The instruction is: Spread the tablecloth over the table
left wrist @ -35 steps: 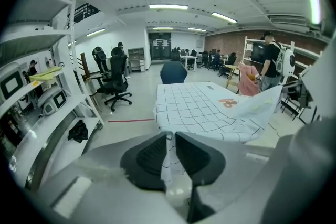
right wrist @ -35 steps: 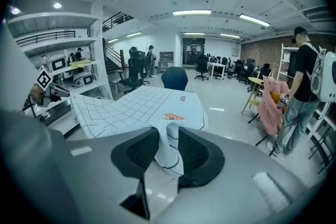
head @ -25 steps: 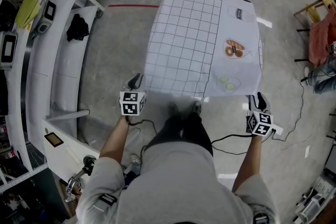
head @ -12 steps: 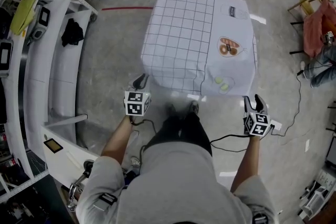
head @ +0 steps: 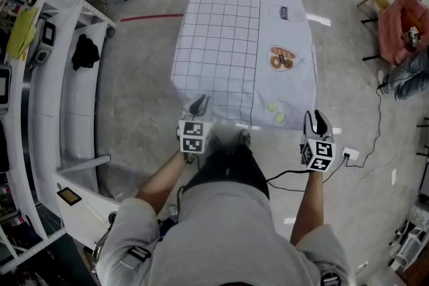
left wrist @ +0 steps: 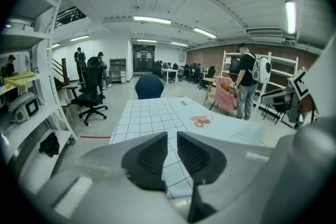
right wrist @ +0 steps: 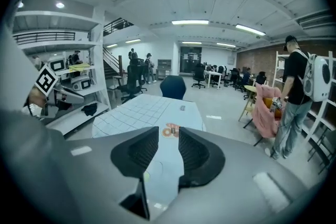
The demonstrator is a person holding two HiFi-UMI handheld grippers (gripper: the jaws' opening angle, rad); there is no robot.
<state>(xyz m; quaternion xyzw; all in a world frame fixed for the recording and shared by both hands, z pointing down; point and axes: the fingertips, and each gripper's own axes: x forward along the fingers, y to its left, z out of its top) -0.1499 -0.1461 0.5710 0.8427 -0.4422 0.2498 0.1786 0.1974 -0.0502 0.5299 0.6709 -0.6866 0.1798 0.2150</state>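
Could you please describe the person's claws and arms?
The left claw and right claw have dark ribbed pads, grey bodies and white cubes with black square markers. A black cable trails from the right one, whose jaws are closing, empty. Short grey sleeves.

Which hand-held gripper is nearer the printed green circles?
Right. The right hand-held gripper, jaws closing on nothing, is beside the green circles; the left hand-held gripper is farther along the near edge of the tablecloth.
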